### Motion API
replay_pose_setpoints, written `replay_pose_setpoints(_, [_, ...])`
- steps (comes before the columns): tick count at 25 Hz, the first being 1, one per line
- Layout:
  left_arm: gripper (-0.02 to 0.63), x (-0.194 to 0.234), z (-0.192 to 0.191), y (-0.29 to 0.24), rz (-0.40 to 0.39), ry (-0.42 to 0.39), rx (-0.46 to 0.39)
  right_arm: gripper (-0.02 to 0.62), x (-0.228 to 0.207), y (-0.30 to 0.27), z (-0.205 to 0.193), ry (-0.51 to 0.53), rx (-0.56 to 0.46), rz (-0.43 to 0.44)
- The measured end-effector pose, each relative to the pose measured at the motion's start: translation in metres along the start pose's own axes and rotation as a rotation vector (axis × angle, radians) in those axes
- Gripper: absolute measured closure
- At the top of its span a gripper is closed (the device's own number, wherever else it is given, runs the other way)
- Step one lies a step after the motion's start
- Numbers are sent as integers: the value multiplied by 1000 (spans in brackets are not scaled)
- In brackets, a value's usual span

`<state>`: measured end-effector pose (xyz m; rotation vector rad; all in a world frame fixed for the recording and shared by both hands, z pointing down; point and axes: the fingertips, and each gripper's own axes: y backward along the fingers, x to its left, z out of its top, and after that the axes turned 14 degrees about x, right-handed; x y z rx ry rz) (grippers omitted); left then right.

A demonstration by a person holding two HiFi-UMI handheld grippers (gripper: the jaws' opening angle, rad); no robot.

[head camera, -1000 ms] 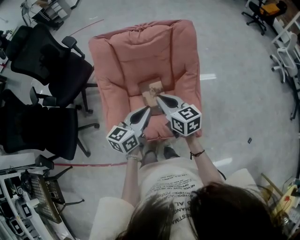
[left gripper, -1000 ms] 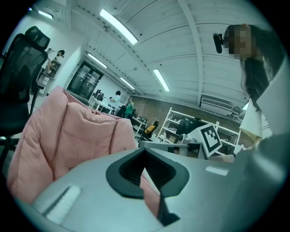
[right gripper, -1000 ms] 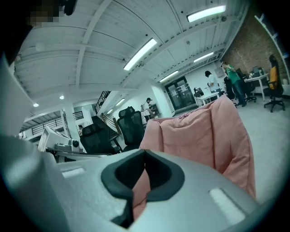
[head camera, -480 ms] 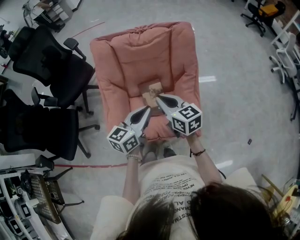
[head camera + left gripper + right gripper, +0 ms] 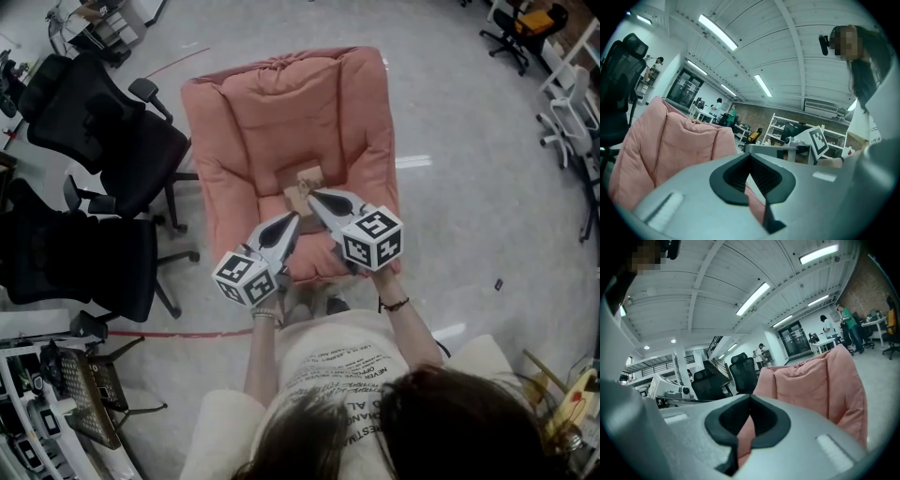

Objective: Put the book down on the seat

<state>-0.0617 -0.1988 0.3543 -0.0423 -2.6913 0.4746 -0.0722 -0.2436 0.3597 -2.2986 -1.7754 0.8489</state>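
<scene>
Fingers [image 5: 328,202] of our right gripper [image 5: 313,195] are pressing shut on nothing, tips just at the near edge of the book [image 5: 305,182]. It is already lying on the seat [image 5: 262,208], long axis seemingly running toward the backrest [image 5: 281,103], while our left gripper [image 5: 293,217], likewise shut and empty, is hanging further back. We are standing over a pink armchair [image 5: 220,159] on a grey floor [image 5: 469,187], with black office chairs [image 5: 103,131] sitting to its left.

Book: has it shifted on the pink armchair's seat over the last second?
No. The book stays in the same spot on the seat of the pink armchair, just in front of the backrest.
</scene>
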Motion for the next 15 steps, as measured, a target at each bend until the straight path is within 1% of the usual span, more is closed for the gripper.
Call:
replay_pose_setpoints(6, [614, -3, 2, 5, -8, -8, -7, 592, 9, 2, 3, 13, -7, 10])
replay_pose_setpoints(15, [614, 0, 1, 4, -9, 0, -10, 594, 7, 1, 2, 3, -13, 22])
